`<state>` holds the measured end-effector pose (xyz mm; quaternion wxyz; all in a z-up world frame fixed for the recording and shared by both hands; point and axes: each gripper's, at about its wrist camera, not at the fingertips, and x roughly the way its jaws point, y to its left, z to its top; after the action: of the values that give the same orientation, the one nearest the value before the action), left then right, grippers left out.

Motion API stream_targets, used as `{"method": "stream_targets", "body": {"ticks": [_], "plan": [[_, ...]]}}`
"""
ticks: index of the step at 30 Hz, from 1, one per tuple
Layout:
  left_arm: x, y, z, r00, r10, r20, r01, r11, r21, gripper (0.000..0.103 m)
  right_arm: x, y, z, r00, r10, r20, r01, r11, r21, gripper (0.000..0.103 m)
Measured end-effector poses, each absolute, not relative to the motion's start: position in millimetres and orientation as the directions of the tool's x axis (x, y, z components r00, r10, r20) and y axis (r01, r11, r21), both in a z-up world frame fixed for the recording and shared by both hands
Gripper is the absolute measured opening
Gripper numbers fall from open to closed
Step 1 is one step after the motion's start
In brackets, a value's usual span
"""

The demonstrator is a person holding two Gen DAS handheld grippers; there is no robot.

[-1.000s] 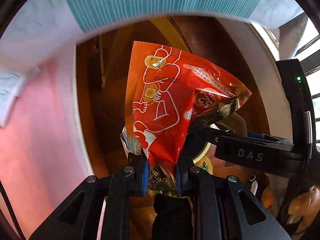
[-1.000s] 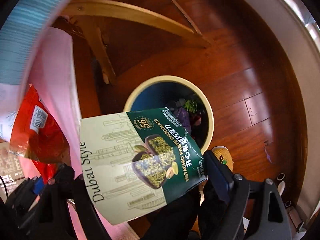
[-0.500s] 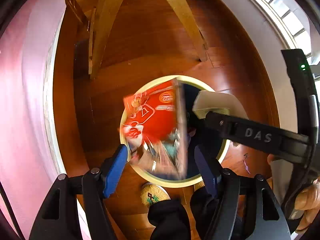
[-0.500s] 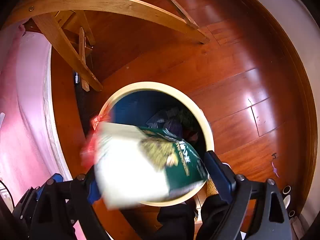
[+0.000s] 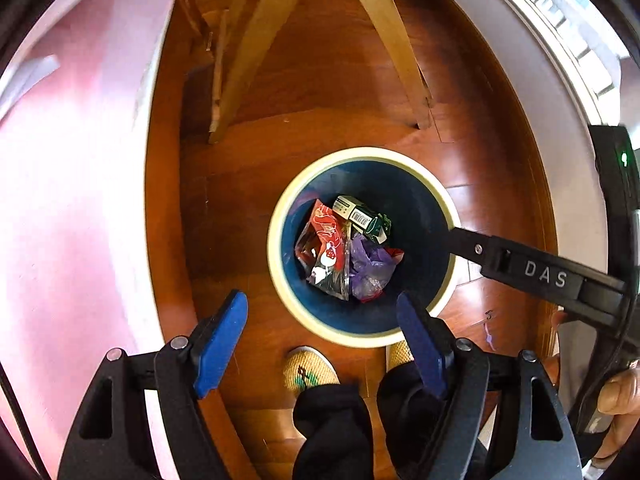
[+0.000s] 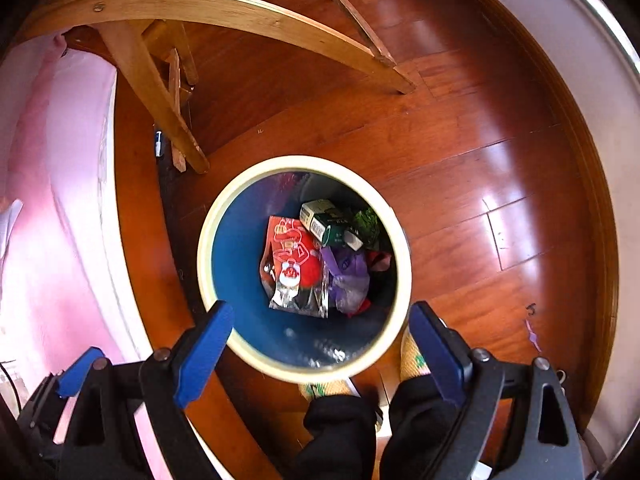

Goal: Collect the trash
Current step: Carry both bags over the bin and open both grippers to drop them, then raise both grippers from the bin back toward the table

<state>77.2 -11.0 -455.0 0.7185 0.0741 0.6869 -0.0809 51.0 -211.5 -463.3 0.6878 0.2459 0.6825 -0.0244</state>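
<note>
A round bin with a cream rim (image 5: 276,264) (image 6: 204,256) and blue inside stands on the wood floor. In it lie a red snack wrapper (image 5: 326,248) (image 6: 292,256), a green and white chocolate packet (image 5: 360,218) (image 6: 328,220) and purple plastic (image 5: 370,268) (image 6: 348,272). My left gripper (image 5: 324,332) is open and empty above the bin's near rim. My right gripper (image 6: 320,344) is open and empty, also above the near rim. The right gripper's arm (image 5: 536,276) shows at the right of the left wrist view.
A wooden chair's legs (image 5: 392,40) (image 6: 152,80) stand behind the bin. A pink cloth-covered table edge (image 5: 80,200) (image 6: 52,200) is on the left. The person's slippered feet (image 5: 308,368) (image 6: 416,356) are just before the bin. A white wall (image 5: 540,80) runs along the right.
Both grippers opened over the bin. The red wrapper and the chocolate packet fell from them and now lie inside the bin.
</note>
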Motion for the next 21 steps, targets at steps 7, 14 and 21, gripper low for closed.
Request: {"method": "stream_targets", "body": {"ticks": [7, 14, 21], "plan": [[75, -2, -381, 0.093, -0.029, -0.995, 0.211, 0.978, -0.009, 0.075, 42, -203, -396, 0.089, 0.308, -0.947, 0.331, 0.888, 0.32, 0.09], [83, -1, -290, 0.175, -0.073, -0.982, 0.22, 0.975, -0.033, 0.076, 45, -191, -306, 0.163, 0.294, -0.942, 0.282, 0.901, 0.33, 0.09], [86, 3, -193, 0.26, -0.122, -0.958, 0.271, 0.961, -0.048, 0.076, 42, -178, -207, 0.244, 0.277, -0.929, 0.231, 0.914, 0.333, 0.09]]}}
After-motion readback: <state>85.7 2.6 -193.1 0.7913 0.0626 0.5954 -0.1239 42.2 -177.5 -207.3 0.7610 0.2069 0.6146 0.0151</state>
